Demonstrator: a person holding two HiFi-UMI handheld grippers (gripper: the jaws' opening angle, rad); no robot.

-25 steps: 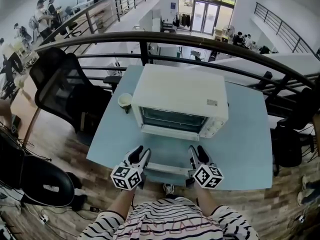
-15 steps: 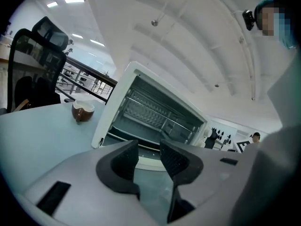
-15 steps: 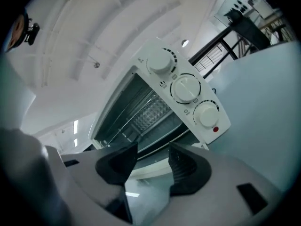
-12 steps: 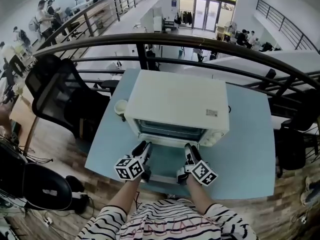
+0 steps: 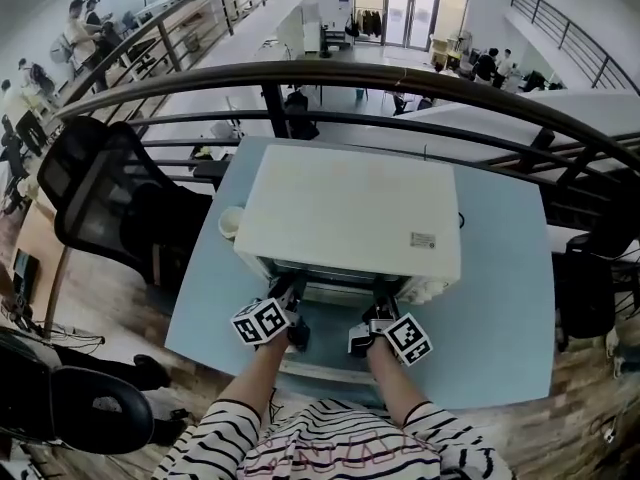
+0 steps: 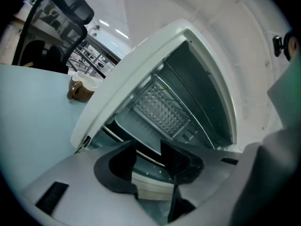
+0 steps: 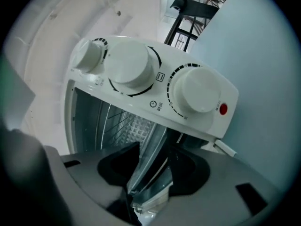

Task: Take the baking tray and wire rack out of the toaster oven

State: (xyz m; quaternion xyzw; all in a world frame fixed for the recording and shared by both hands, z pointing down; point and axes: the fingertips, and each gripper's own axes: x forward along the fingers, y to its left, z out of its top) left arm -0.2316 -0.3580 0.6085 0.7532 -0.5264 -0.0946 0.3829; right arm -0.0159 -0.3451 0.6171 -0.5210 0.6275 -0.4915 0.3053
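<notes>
The white toaster oven [image 5: 350,213] stands on a light blue table [image 5: 500,268], its door [image 5: 325,353] folded down towards me. Both grippers reach level into its mouth. In the left gripper view the baking tray [image 6: 136,128] lies low inside. Its front edge crosses the gap of my left gripper [image 6: 149,149] [image 5: 288,303], whose jaws are easing open without pressing on it. In the right gripper view the wire rack [image 7: 110,121] shows inside the oven. A shiny metal edge at the tray's right front runs between the closing jaws of my right gripper [image 7: 155,154] [image 5: 378,313].
A cup [image 5: 230,221] [image 6: 82,86] stands on the table left of the oven. Three white knobs [image 7: 131,69] and a red lamp [image 7: 223,109] sit just beside my right gripper. A black office chair [image 5: 100,188] is on the left and a dark railing [image 5: 400,78] runs behind the table.
Both grippers have moved from the front edge of the open door forward to the oven's mouth, rolling on the way. My head has come over the oven, hiding its front.
</notes>
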